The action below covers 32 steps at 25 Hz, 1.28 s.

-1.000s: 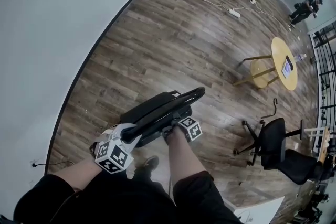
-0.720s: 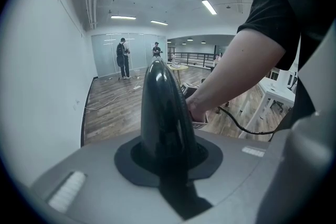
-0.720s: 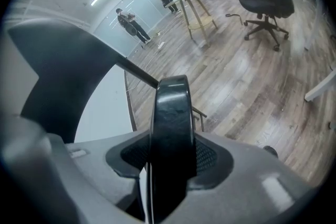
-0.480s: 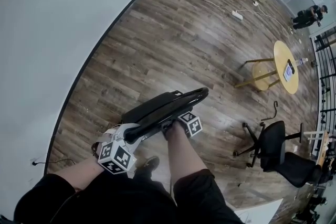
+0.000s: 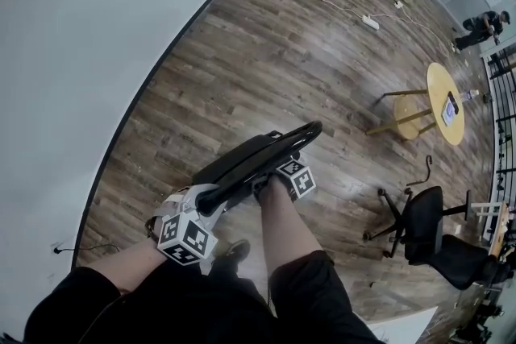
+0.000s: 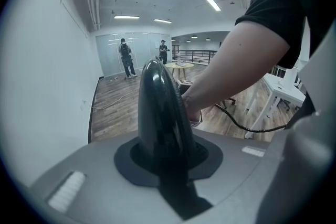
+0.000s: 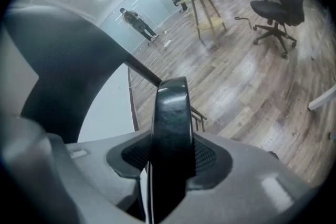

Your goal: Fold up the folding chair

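Observation:
The black folding chair [image 5: 250, 161] stands on the wood floor just in front of me, its seat and back close together. My left gripper [image 5: 208, 201] is shut on the chair's black frame tube [image 6: 160, 113], which rises between its pads. Further right along the same top tube, my right gripper [image 5: 270, 181] is shut on the tube [image 7: 170, 134]; the dark seat [image 7: 68, 65] fills that view's left. My right forearm crosses the left gripper view.
A grey wall [image 5: 89, 36] runs along the left. To the right stand a round yellow table [image 5: 443, 105] with a wooden stool and a black office chair [image 5: 423, 234]. A power strip and cable [image 5: 367, 20] lie far off, near two standing persons.
The chair's top tube and my right gripper have shifted a little to the right and away; the left gripper has stayed put on the tube.

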{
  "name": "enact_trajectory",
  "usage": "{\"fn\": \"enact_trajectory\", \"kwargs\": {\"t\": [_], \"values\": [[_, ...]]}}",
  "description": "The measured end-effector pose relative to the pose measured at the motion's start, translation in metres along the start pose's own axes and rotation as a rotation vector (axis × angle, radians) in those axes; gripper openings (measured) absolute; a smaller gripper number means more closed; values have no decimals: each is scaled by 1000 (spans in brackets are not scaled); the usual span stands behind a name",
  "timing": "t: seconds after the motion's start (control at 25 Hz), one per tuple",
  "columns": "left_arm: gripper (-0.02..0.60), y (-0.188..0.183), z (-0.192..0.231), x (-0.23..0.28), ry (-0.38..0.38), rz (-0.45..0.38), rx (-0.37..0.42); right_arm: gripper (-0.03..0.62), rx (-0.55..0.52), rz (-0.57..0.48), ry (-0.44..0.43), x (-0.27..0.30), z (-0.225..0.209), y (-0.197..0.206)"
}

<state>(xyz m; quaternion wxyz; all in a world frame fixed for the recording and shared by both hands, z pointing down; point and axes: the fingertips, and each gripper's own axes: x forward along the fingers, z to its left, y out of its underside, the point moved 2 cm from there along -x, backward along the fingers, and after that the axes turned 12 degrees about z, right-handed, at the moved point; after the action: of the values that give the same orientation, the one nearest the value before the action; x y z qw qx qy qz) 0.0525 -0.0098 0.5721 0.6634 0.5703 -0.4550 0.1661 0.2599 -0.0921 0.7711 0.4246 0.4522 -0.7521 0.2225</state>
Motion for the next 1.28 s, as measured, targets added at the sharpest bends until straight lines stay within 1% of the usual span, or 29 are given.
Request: {"fn": "enact_trajectory", "kwargs": {"t": [0.28, 0.48, 0.64, 0.84, 0.96, 1.08, 1.2, 1.28], "values": [[72, -3, 8, 1, -19, 0, 6, 184, -30, -23, 45, 7, 15, -5], [74, -4, 18, 2, -28, 5, 14, 184, -35, -20, 43, 12, 24, -7], [79, -2, 27, 2, -17, 9, 27, 184, -38, 6, 12, 15, 30, -5], [78, 1, 42, -1, -20, 6, 12, 178, -92, 36, -80, 17, 45, 1], [78, 0, 38, 3, -22, 12, 10, 175, -113, 80, -121, 18, 41, 2], [80, 0, 25, 6, -31, 25, 33, 164, -67, 114, -129, 16, 28, 2], [78, 1, 17, 7, -69, 45, 83, 164, -35, 115, -107, 15, 23, 3], [78, 1, 16, 6, -91, 54, 94, 164, -31, 114, -101, 16, 27, 4]]}}
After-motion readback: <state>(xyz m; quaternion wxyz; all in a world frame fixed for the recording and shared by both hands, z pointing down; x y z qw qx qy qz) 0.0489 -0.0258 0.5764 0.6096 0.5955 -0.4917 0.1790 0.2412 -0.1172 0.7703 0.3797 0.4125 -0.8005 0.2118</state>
